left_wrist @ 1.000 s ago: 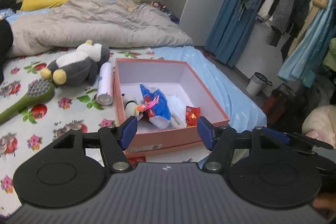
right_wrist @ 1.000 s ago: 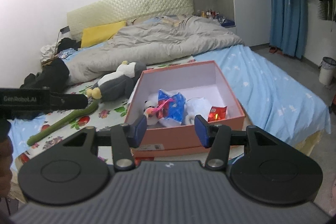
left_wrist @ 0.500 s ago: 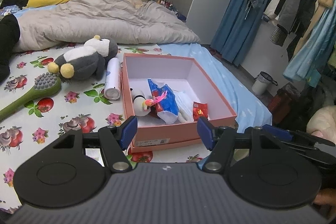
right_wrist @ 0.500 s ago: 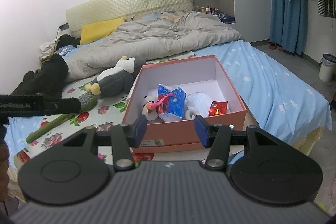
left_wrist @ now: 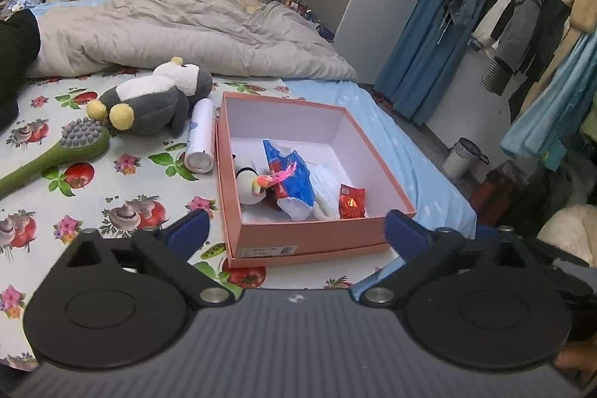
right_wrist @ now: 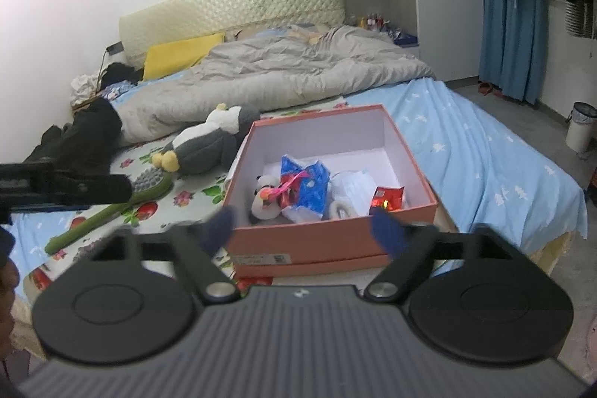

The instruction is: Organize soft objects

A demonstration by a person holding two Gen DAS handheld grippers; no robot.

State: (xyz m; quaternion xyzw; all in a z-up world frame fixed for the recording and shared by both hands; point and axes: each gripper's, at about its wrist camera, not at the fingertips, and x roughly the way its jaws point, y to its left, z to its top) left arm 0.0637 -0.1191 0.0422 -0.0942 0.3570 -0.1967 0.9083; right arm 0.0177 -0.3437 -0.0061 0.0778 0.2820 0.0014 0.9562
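Both your left claw (left_wrist: 294, 226) and right claw (right_wrist: 302, 226) are opening, empty, short of the box (left_wrist: 317, 241); judged next: reach the penguin plush (left_wrist: 149, 99).

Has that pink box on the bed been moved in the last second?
No. The pink box keeps its place beside the white tube and the grey plush penguin; only the camera view shifted.

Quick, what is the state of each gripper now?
Left gripper: jaws opening, nothing between them.
Right gripper: jaws opening, nothing between them.
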